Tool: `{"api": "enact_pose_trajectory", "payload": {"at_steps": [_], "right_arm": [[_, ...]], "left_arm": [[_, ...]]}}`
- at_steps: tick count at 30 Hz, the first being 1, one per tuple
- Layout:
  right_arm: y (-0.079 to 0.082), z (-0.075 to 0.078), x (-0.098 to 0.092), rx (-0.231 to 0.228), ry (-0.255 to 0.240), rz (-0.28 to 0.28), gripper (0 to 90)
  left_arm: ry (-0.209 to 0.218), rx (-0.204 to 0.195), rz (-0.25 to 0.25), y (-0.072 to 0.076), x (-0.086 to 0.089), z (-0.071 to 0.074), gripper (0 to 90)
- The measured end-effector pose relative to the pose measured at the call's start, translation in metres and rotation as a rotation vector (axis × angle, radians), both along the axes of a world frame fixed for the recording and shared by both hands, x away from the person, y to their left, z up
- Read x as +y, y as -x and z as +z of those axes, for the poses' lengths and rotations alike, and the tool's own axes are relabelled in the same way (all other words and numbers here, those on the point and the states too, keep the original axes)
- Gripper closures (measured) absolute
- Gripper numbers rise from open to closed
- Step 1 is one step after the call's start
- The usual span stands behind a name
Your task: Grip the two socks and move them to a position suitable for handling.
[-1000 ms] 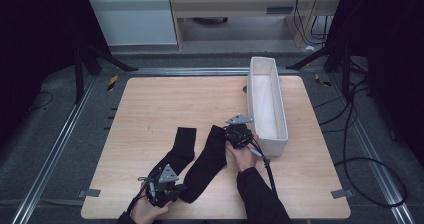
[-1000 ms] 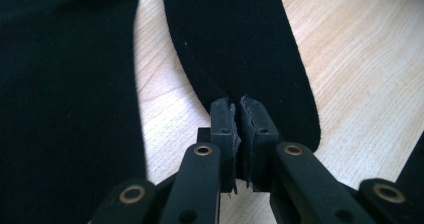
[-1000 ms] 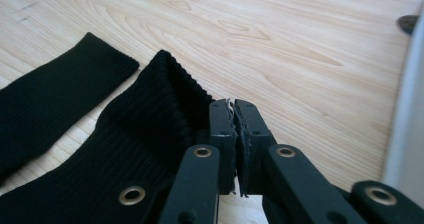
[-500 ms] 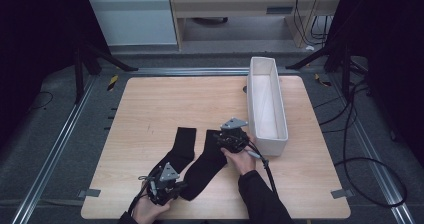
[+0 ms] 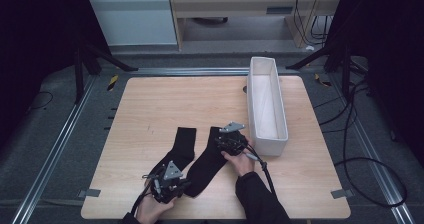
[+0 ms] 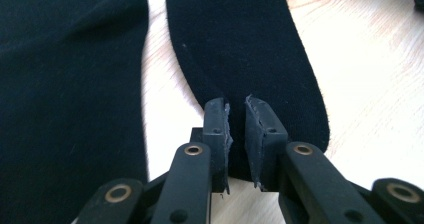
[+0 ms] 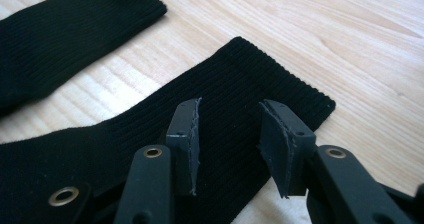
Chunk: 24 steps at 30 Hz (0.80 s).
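Note:
Two black socks lie side by side on the wooden table (image 5: 150,104). My right gripper (image 5: 231,141) (image 7: 230,104) hovers open just over the ribbed cuff of the right sock (image 5: 207,161) (image 7: 240,84); its jaws have just been opening, and the pads stand clear of the cloth. My left gripper (image 5: 167,184) (image 6: 237,104) sits at that sock's toe end (image 6: 240,44). Its jaws have just been opening to a narrow slit, with the toe's edge under them and not pinched. The left sock (image 5: 181,146) (image 6: 65,84) (image 7: 75,29) lies flat beside it.
A long white bin (image 5: 250,99) stands on the table's right side, just right of my right gripper. A cable trails from each gripper toward the near edge. Bare wood stretches across the far and left parts of the table.
My right gripper has sunk a little onto the right sock's cuff, edging away from the bin. The left hand has stayed in place at the toe.

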State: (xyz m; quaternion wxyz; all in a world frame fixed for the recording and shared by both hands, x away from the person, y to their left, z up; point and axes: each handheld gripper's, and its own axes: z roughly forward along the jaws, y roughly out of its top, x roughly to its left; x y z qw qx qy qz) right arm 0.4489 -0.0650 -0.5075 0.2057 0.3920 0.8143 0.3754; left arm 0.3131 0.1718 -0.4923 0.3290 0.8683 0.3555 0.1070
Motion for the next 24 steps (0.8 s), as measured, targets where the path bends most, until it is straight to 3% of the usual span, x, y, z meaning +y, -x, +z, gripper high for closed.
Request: {"api": "enact_pose_trajectory", "payload": {"at_steps": [4, 8, 12, 17, 19, 24], "right_arm": [[-0.005, 0.000, -0.002, 0.001, 0.002, -0.003, 59.5], [-0.004, 0.002, -0.003, -0.011, 0.004, 0.002, 57.0], [-0.001, 0.012, -0.004, -0.037, -0.042, 0.012, 55.0], [0.001, 0.029, -0.007, -0.054, -0.090, 0.023, 51.4], [0.001, 0.036, -0.009, -0.058, -0.133, 0.012, 49.3], [-0.003, 0.050, -0.011, -0.060, -0.142, 0.022, 45.5]], "left_arm": [[0.000, -0.015, 0.000, 0.000, -0.004, -0.001, 76.8], [0.023, -0.048, 0.021, 0.003, -0.001, 0.003, 69.9], [0.057, -0.088, 0.055, 0.005, 0.008, 0.015, 63.8], [0.086, -0.126, 0.120, 0.004, 0.032, 0.027, 58.4], [0.090, -0.130, 0.148, 0.003, 0.042, 0.029, 56.5], [0.091, -0.156, 0.241, -0.002, 0.073, 0.033, 52.5]]}}
